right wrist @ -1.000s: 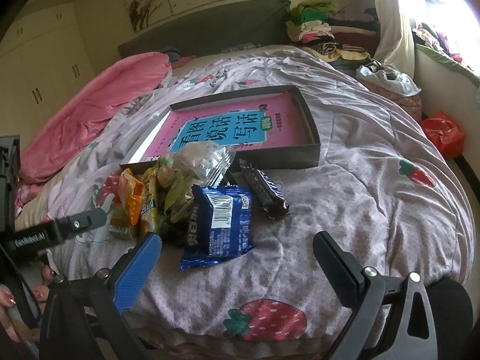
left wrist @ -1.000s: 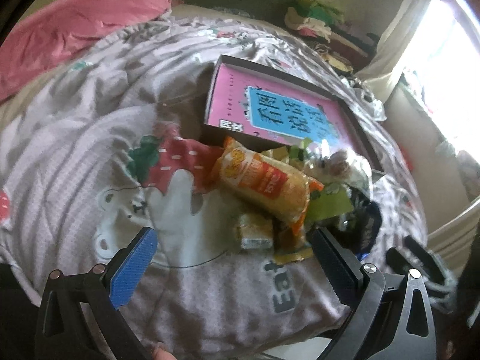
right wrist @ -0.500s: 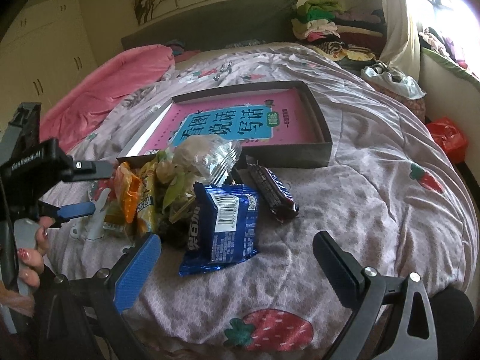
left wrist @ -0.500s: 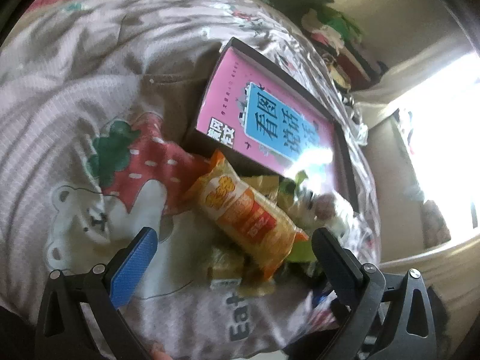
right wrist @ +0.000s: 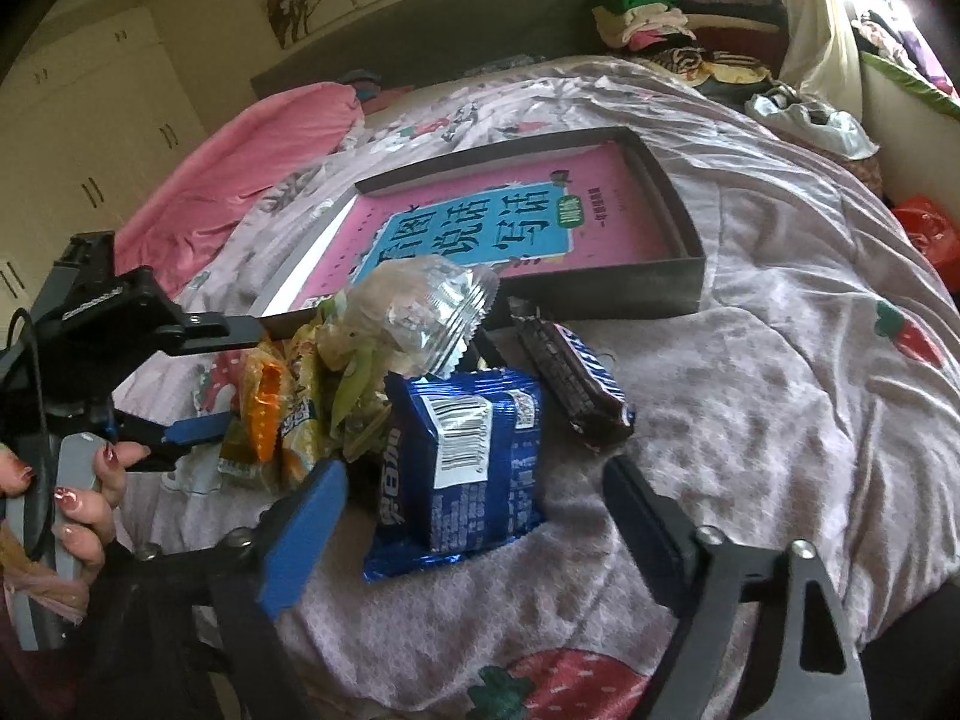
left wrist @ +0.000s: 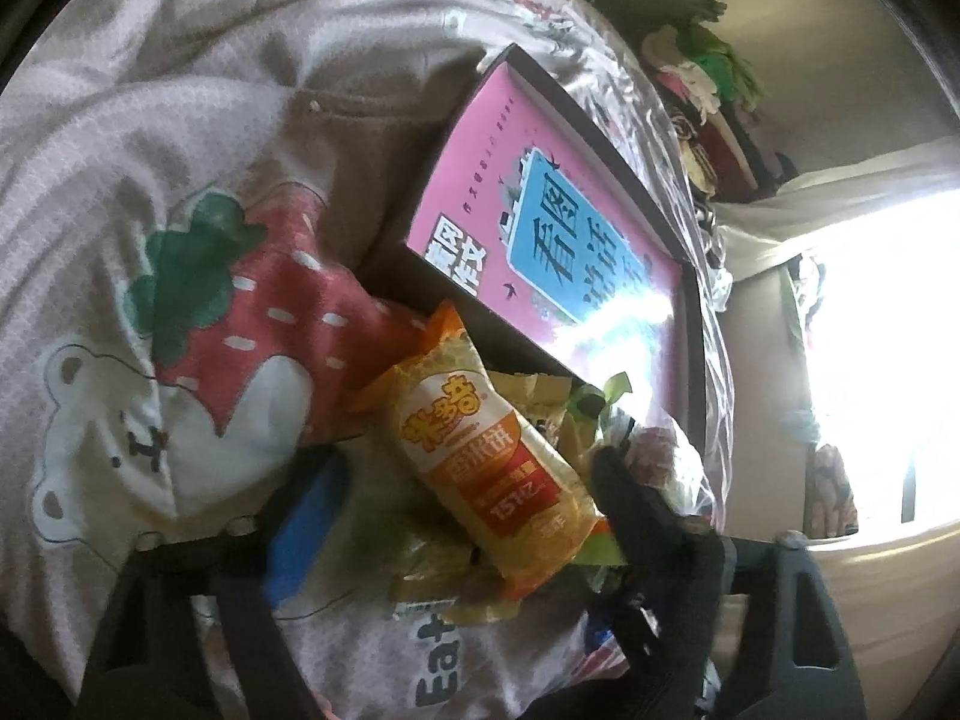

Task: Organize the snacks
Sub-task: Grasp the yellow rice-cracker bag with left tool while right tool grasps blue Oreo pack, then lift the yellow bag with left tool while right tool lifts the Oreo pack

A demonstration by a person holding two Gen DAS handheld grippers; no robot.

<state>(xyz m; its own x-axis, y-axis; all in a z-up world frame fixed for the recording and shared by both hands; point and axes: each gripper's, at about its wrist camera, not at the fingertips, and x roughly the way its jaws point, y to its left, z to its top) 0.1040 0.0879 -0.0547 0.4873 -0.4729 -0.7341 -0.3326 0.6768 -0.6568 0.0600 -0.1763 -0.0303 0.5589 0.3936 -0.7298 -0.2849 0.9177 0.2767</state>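
Note:
A pile of snacks lies on the bed in front of a shallow dark box point(right wrist: 678, 222) with a pink book inside. An orange-yellow rice cracker pack point(left wrist: 498, 474) lies between the open jaws of my left gripper point(left wrist: 462, 498), which also shows in the right wrist view point(right wrist: 210, 372). In the right wrist view a blue biscuit pack point(right wrist: 468, 468), a dark chocolate bar point(right wrist: 570, 384) and a clear plastic cup pack point(right wrist: 432, 312) lie in the pile. My right gripper point(right wrist: 474, 516) is open, just before the blue pack.
The bed has a grey-pink quilt point(right wrist: 780, 396) with strawberry prints. A pink blanket point(right wrist: 240, 162) lies at the far left. Folded clothes point(right wrist: 648, 18) are stacked beyond the bed. A red bag point(right wrist: 924, 228) sits by the right side.
My left gripper has moved forward and tilted, so its jaws now straddle the orange-yellow pack. My right gripper has edged closer to the blue pack.

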